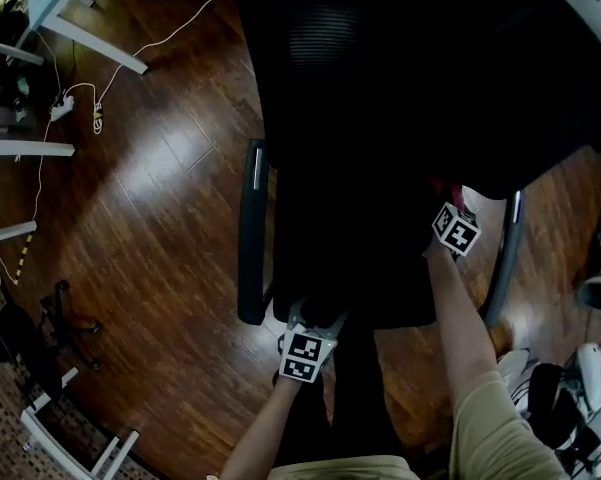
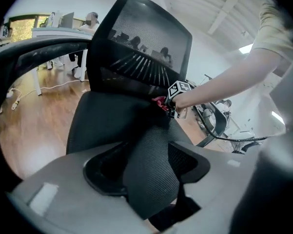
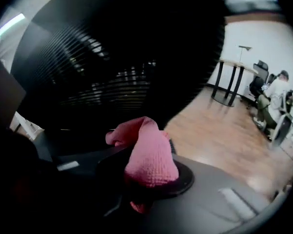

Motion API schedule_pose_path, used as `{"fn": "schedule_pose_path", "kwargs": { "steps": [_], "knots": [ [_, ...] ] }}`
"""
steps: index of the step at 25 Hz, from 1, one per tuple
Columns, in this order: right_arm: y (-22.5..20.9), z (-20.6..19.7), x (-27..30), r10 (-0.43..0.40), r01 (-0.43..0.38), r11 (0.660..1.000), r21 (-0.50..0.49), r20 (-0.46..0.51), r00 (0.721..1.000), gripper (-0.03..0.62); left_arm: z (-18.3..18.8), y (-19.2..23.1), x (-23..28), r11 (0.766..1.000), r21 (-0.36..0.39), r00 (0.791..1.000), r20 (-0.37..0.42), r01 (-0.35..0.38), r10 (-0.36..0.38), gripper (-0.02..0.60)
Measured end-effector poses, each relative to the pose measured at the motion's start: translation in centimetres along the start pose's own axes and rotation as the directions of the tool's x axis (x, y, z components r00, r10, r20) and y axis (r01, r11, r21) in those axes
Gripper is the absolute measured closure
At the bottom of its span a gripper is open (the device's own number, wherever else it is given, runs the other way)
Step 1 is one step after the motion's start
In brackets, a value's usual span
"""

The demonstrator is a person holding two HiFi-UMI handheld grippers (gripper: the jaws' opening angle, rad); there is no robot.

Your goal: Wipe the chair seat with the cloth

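Now | right gripper clamps cloth at seat rear | left gripper pinches seat's front edge | wiping seemingly under way, share done unclear

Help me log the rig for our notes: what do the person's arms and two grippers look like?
The left gripper and right gripper both have broad grey jaws with a dark rounded recess, and each carries a white cube of black square markers. The person wears a beige short sleeve; the forearms are bare.
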State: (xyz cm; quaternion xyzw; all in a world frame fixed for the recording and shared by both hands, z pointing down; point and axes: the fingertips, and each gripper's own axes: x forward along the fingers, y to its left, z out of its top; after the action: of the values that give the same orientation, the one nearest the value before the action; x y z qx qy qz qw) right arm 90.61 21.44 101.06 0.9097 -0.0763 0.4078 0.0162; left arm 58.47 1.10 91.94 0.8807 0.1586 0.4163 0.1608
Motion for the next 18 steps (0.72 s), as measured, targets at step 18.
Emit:
{"fn": "schedule_pose_path", "kwargs": {
  "steps": [18],
  "knots": [
    [30.8, -7.9, -4.0, 0.626, -0.655, 0.753, -0.067, -0.235, 0.744, 0.540, -4.7, 1.7, -3.7, 0.999, -0.030, 0.993, -0.118, -0.032, 0.028, 0.328]
  ]
}}
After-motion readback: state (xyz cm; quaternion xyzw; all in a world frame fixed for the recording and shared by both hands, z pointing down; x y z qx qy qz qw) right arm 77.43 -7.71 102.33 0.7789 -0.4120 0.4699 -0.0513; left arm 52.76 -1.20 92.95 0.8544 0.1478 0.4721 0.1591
